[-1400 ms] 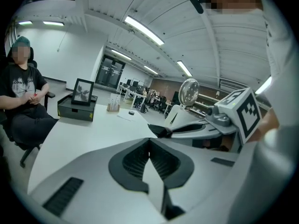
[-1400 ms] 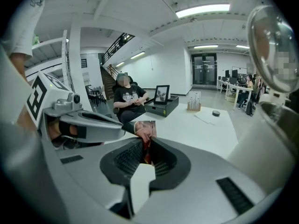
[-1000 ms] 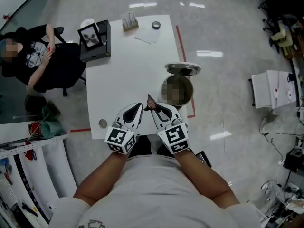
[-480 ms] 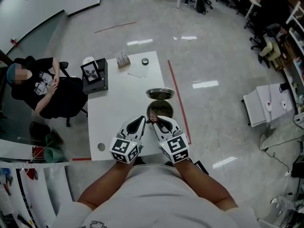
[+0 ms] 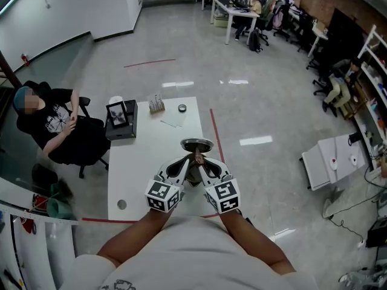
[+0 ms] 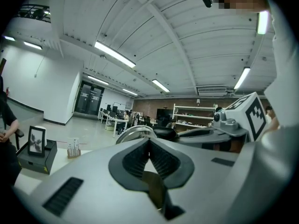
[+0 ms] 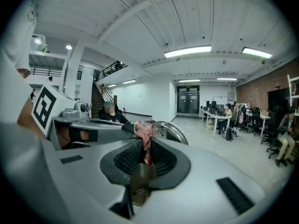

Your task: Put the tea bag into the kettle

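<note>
My right gripper (image 5: pixel 201 164) is shut on a small pinkish-red tea bag (image 5: pixel 197 158), whose crumpled top sticks up between the pads (image 7: pixel 145 135). The bag hangs over the dark mouth of the metal kettle (image 5: pixel 192 175), most of which is hidden under both grippers. The kettle's round silver lid (image 5: pixel 196 144) lies on the table just beyond. My left gripper (image 5: pixel 181 165) is shut with nothing visible between its jaws (image 6: pixel 149 143). Its tip sits close beside the tea bag, left of the right gripper's tip.
On the white table (image 5: pixel 142 162) are a black box with a framed picture (image 5: pixel 120 119), a small rack (image 5: pixel 156 104), a tape roll (image 5: pixel 182 108) and a flat sheet (image 5: pixel 172 121) at the far end. A person (image 5: pixel 57 128) sits left of it. Red floor tape (image 5: pixel 216 132) runs along the right.
Both grippers have moved forward together with the tea bag, from the table's near edge to above the kettle's mouth. The head view has tilted up and shows more of the room.
</note>
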The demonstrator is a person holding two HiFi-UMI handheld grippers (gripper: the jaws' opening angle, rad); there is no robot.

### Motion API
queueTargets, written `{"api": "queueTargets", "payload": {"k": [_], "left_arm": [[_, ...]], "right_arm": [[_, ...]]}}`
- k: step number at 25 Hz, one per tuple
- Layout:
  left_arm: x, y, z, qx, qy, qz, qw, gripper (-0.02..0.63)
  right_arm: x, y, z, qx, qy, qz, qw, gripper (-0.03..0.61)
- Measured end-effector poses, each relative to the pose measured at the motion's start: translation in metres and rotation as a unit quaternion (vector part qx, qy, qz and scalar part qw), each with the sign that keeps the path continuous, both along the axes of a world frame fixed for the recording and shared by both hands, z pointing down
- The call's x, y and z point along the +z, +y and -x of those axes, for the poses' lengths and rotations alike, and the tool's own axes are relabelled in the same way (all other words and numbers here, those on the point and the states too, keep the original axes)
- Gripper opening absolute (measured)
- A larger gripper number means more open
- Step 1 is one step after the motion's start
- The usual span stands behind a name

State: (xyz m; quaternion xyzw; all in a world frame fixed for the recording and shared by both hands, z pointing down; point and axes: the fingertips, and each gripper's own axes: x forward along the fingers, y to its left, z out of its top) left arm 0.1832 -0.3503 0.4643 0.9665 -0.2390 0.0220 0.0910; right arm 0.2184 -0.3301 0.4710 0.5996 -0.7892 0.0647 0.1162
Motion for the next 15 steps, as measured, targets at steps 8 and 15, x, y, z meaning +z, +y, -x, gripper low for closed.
{"api": "queueTargets", "payload": {"k": [8,15], "left_arm": [[0.000,-0.013,-0.006,-0.010,0.001,0.002,0.9999,0.011],[-0.001,-0.020,-0.003,-0.020,0.000,0.004,0.9998,0.011]], "right_arm": [[0.003,-0.011,-0.011,0.001,-0.002,0.000,1.000,0.049],[0.011,-0.014,-0.010,0.001,-0.002,0.014,1.000,0.074]]}}
